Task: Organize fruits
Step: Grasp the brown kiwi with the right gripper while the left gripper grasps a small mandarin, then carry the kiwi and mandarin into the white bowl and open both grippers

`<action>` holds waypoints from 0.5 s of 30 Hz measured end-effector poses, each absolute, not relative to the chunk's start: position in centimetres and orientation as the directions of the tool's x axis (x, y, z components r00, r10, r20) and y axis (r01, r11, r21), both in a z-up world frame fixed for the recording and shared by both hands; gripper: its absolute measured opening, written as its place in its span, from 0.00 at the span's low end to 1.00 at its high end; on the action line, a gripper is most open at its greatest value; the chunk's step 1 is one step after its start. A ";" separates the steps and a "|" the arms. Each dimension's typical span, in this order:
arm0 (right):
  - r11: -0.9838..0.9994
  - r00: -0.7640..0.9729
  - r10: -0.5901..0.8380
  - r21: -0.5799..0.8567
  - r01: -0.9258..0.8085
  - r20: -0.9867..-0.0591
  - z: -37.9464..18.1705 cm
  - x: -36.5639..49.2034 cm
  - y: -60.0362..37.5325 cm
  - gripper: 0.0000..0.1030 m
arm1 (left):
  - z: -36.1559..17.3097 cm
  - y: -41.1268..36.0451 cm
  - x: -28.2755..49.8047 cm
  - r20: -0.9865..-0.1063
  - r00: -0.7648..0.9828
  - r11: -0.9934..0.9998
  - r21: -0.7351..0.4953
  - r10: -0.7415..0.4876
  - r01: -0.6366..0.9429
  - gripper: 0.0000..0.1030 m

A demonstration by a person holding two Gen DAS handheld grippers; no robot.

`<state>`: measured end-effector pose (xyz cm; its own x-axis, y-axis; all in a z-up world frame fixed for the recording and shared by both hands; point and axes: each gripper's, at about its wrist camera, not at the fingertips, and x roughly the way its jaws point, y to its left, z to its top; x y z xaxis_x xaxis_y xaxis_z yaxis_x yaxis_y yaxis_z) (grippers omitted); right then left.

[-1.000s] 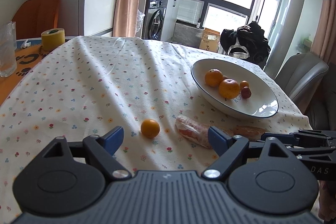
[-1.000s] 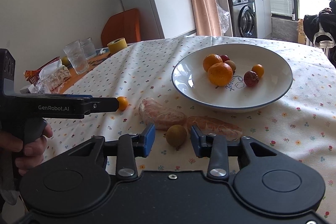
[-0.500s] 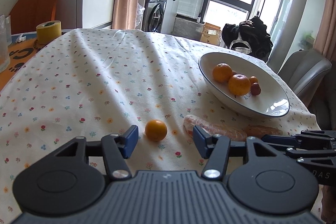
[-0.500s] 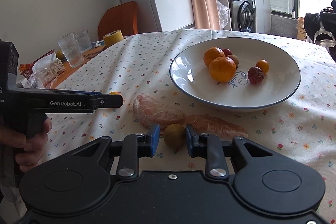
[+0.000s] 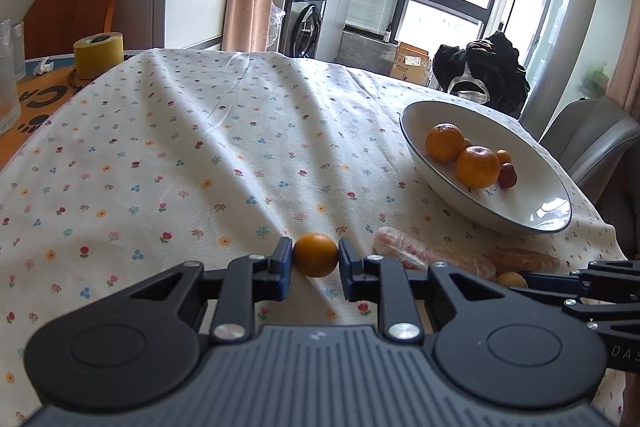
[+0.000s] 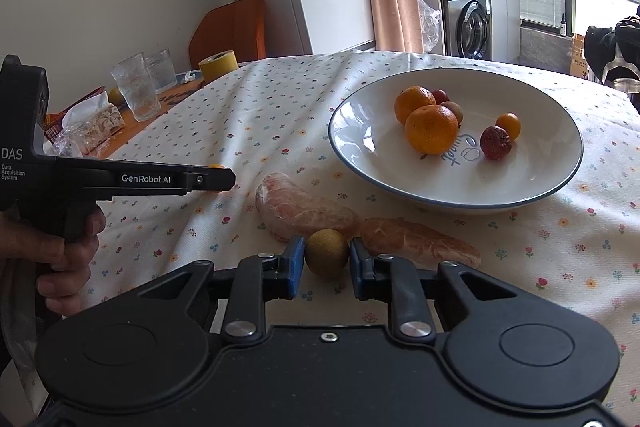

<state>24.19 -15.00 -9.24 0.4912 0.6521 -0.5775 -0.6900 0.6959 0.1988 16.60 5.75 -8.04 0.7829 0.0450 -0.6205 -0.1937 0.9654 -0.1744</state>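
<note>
My left gripper (image 5: 316, 261) is shut on a small orange (image 5: 316, 254) that rests on the flowered tablecloth. My right gripper (image 6: 326, 259) is shut on a small olive-green round fruit (image 6: 327, 251), also at cloth level. Two peeled pomelo segments (image 6: 304, 207) (image 6: 420, 237) lie just beyond the green fruit. The white bowl (image 6: 360, 143) behind them holds two oranges (image 6: 431, 129), a small orange fruit (image 6: 508, 125) and a dark red fruit (image 6: 496, 143). In the right wrist view the left gripper (image 6: 216, 178) shows side-on and hides most of its orange.
A yellow tape roll (image 5: 99, 54), drinking glasses (image 6: 136, 87) and a crinkled snack bag (image 6: 92, 121) sit at the table's far left. A grey chair (image 5: 592, 139) stands behind the bowl. A hand (image 6: 60, 259) holds the left gripper's handle.
Both grippers went from open to shut: the left moved forward and took hold of the small orange, and the right took hold of the green fruit.
</note>
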 end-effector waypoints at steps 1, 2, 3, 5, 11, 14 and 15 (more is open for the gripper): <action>0.695 0.493 0.654 0.199 -0.691 -0.574 -9.1 24.2 -15.1 0.22 | -7.9 5.7 16.5 -0.617 0.786 0.966 -0.175 0.043 -0.191 0.22; 0.695 0.495 0.656 0.200 -0.691 -0.569 -8.9 24.2 -15.2 0.22 | -7.7 5.6 16.4 -0.614 0.788 0.966 -0.177 0.040 -0.187 0.22; 0.694 0.497 0.659 0.201 -0.691 -0.565 -8.8 24.2 -15.3 0.22 | -7.5 5.5 16.4 -0.612 0.790 0.967 -0.179 0.037 -0.184 0.22; 0.694 0.504 0.663 0.203 -0.690 -0.554 -8.3 24.2 -15.6 0.22 | -7.0 5.2 16.2 -0.605 0.796 0.968 -0.180 0.032 -0.176 0.22; 0.706 0.536 0.663 0.196 -0.681 -0.523 -7.1 24.6 -16.7 0.22 | -5.4 4.0 16.2 -0.577 0.817 0.973 -0.185 0.008 -0.140 0.22; 0.712 0.551 0.660 0.193 -0.675 -0.510 -6.6 25.0 -17.3 0.22 | -4.8 3.4 16.6 -0.568 0.823 0.975 -0.185 -0.005 -0.122 0.22; 0.715 0.556 0.659 0.191 -0.672 -0.506 -6.4 25.1 -17.5 0.22 | -4.6 3.1 16.7 -0.565 0.825 0.976 -0.186 -0.010 -0.115 0.22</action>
